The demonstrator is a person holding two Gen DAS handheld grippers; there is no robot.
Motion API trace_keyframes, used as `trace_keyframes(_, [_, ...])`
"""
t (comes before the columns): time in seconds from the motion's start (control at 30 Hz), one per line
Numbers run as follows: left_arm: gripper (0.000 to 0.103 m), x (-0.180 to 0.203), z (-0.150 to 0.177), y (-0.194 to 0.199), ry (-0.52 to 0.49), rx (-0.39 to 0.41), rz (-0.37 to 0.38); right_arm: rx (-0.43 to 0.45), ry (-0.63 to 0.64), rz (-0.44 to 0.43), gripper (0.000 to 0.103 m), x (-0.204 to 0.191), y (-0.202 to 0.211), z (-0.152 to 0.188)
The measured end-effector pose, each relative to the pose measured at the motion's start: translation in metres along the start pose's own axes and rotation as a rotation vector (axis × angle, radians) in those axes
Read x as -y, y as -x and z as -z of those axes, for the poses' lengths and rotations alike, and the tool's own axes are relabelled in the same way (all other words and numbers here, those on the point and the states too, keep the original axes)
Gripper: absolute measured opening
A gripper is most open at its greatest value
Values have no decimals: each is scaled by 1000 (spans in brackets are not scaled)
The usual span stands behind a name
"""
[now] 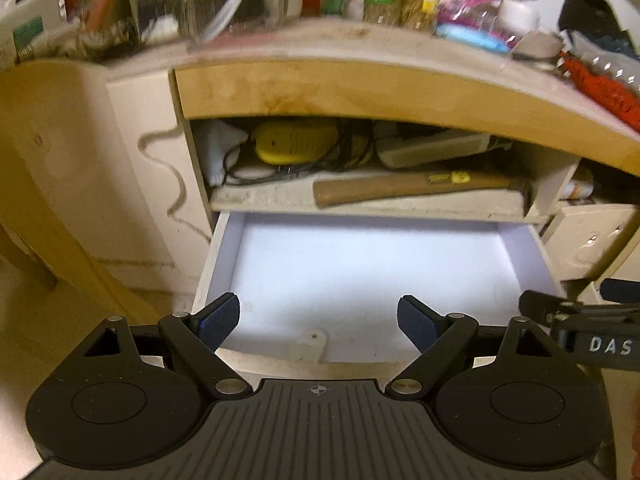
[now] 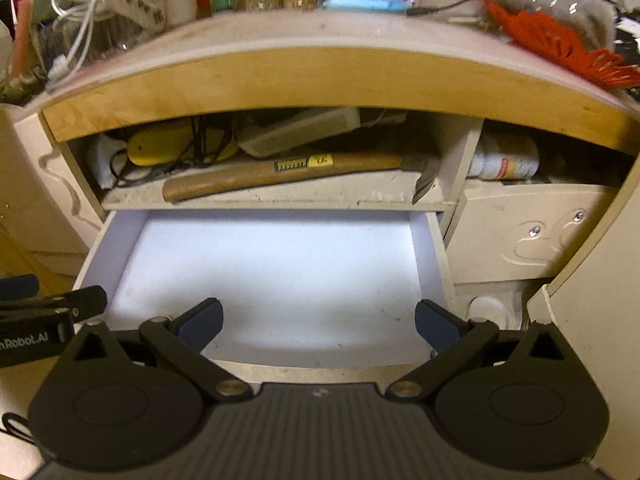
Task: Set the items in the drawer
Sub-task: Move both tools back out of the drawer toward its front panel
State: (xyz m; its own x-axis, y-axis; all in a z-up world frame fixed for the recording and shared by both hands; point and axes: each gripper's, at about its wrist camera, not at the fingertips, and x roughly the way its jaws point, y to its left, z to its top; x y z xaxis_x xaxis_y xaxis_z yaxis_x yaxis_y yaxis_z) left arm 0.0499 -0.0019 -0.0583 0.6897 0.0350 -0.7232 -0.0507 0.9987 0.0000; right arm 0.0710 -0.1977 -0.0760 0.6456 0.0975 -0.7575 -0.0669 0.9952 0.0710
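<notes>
The white drawer (image 1: 360, 272) is pulled open under a shelf, and its floor is bare; it also fills the middle of the right wrist view (image 2: 280, 272). A wooden-handled hammer (image 1: 400, 186) lies on the shelf just above the drawer, also seen in the right wrist view (image 2: 280, 172). A yellow device (image 1: 296, 142) with black cords sits behind it. My left gripper (image 1: 319, 322) is open and empty over the drawer's front edge. My right gripper (image 2: 319, 322) is open and empty beside it, over the same edge.
The desk top (image 2: 320, 28) above is crowded with bottles, cables, a power strip and an orange cloth (image 2: 560, 52). A white bottle (image 2: 504, 160) lies in the right cubby. A closed cream drawer front (image 2: 532, 232) is at right. A wooden chair leg (image 1: 60, 216) stands at left.
</notes>
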Motion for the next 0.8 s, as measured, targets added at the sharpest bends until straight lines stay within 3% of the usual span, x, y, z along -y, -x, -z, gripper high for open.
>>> trace_keyframes(0.27, [87,0,15,28,19,101,-18,79,13,9,103,-3,25,22])
trace_keyframes(0.8, [87,-1,27,25,17,96,-9,106,36,6,103,-10,32,33])
